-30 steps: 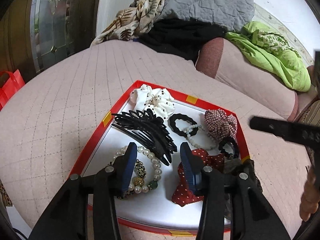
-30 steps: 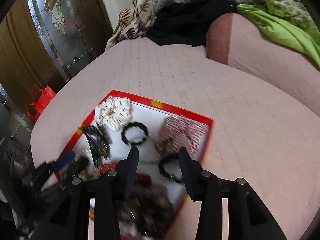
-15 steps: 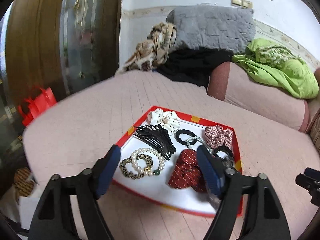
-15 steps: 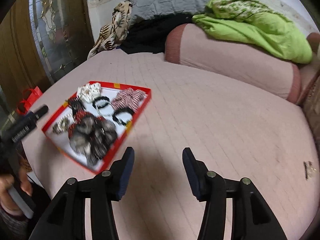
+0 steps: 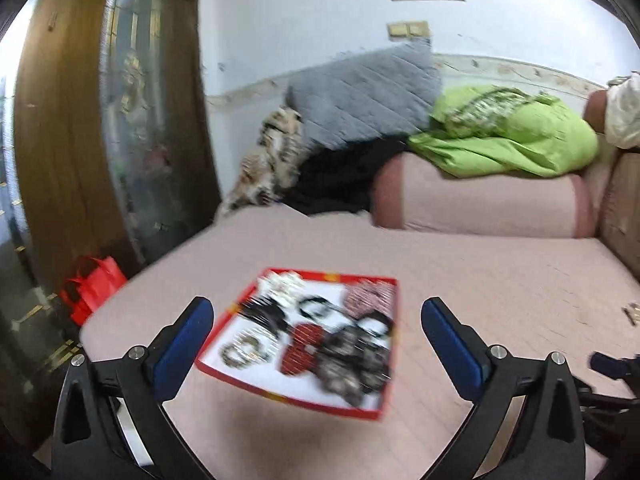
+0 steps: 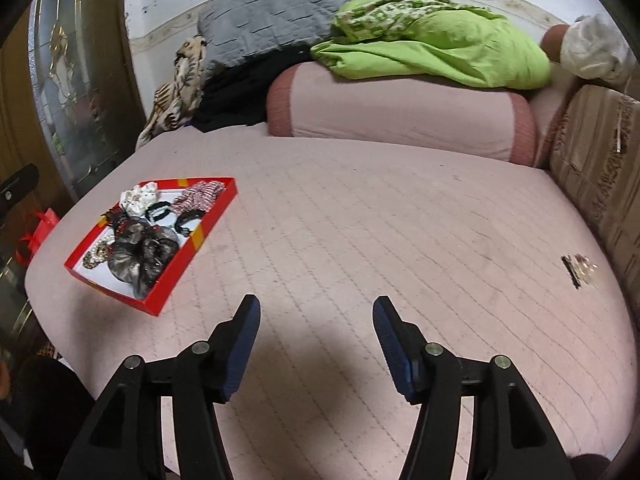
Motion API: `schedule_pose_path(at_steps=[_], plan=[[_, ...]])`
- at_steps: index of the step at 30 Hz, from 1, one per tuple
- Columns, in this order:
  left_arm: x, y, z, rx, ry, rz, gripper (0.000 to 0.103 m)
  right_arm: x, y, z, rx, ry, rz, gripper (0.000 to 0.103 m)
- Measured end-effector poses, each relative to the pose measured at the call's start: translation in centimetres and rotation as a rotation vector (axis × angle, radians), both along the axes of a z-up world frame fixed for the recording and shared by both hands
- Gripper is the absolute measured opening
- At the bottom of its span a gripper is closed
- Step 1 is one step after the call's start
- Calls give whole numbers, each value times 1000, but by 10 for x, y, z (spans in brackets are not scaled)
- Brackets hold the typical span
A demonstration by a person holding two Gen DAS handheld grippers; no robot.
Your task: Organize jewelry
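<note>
In the left wrist view, the left gripper [image 5: 316, 322] filled the bottom of the frame, its blue-padded jaws spread very wide with nothing between them; they had just been opening. Above and between the fingers, at lower centre, a red tray [image 5: 252, 387] lay on the pink quilted bed [image 5: 500, 276]. The picture was blurred, but the tray held a white scrunchie [image 5: 282, 282] at its far end, a black claw clip [image 5: 266, 314] near the left rim, a bead bracelet [image 5: 244, 350] at the near left corner, a red dotted scrunchie [image 5: 302, 348] in the middle, a checked scrunchie [image 5: 366, 294] at the far right and a dark gauzy scrunchie [image 5: 352, 364] at the near right. A red bag [image 5: 94, 286] sat at the left edge beside a wooden door [image 5: 52, 120]. A grey cushion [image 5: 360, 100] and a green blanket [image 5: 516, 140] occupied the upper half.

In the right wrist view, the right gripper [image 6: 316, 344] stood at bottom centre over bare quilt, jaws apart and empty, having just been opening. The tray [image 6: 182, 260] lay well away at middle left, the dark gauzy scrunchie [image 6: 138, 254] at its near end, the white scrunchie [image 6: 138, 198] and checked scrunchie [image 6: 198, 196] at its far end. A small gold hair clip [image 6: 578, 270] lay alone on the bed at the right, far from the tray.
</note>
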State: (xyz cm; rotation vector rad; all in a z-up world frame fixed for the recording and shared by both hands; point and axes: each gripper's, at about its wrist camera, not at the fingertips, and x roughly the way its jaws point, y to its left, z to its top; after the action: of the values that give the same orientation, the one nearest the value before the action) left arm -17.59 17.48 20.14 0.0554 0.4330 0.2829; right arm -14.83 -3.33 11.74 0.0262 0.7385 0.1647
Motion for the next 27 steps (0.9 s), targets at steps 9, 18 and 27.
schedule_pose_path(at_steps=[9, 18, 27], plan=[[10, -28, -25, -9, 185, -80, 103, -6, 1, 3, 0, -13, -6, 70], [16, -7, -40, -103, 265, -75, 103, -8, 17, -6, -27, 20, 24, 71], [20, 3, -48, -141, 288, -70, 103, -8, 28, -11, -51, 42, 42, 72]])
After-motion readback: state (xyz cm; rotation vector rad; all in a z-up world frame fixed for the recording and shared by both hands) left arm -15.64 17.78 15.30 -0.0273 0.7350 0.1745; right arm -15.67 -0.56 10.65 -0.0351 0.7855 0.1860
